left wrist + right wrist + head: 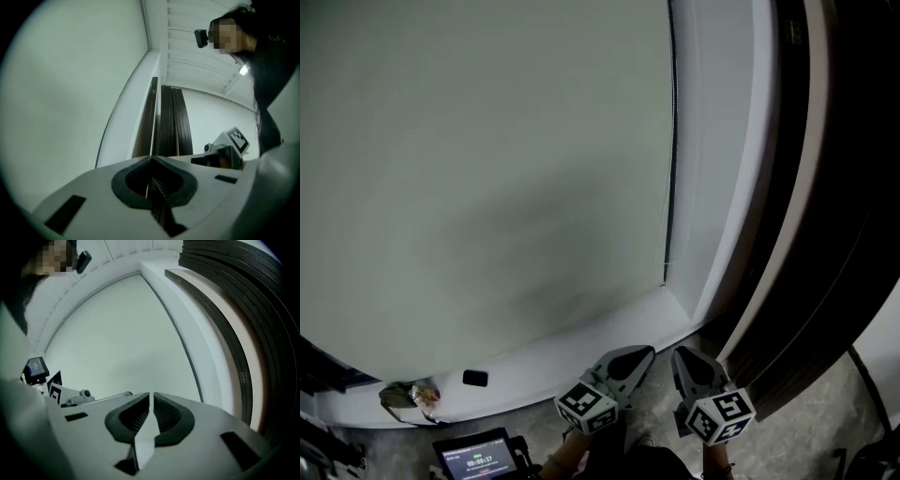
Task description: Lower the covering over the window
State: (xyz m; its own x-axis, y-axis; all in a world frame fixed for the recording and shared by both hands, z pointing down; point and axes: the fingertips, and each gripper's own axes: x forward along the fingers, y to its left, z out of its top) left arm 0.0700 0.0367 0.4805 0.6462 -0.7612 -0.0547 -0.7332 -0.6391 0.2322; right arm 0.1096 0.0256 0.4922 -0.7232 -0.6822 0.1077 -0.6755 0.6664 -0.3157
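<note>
Matt cloth, smooth white frame, moulded plastic.
The roller blind [487, 169] is seen as a matt, pale grey-green cloth, even and uncreased. The window frame [581, 349] below it is finished in smooth white with a faint sheen. The dark trim [825, 234] at the right is ribbed lengthwise and slightly glossy. The left gripper [639, 356] and right gripper [682, 358] are moulded in matt grey plastic and fitted with black ribbed pads [160, 186] that look rubbery. The floor [806, 431] is speckled grey and stone-like.

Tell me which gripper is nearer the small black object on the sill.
Left. The left gripper is to the right of the black object on the sill; the right gripper is farther right, beside the dark frame.
</note>
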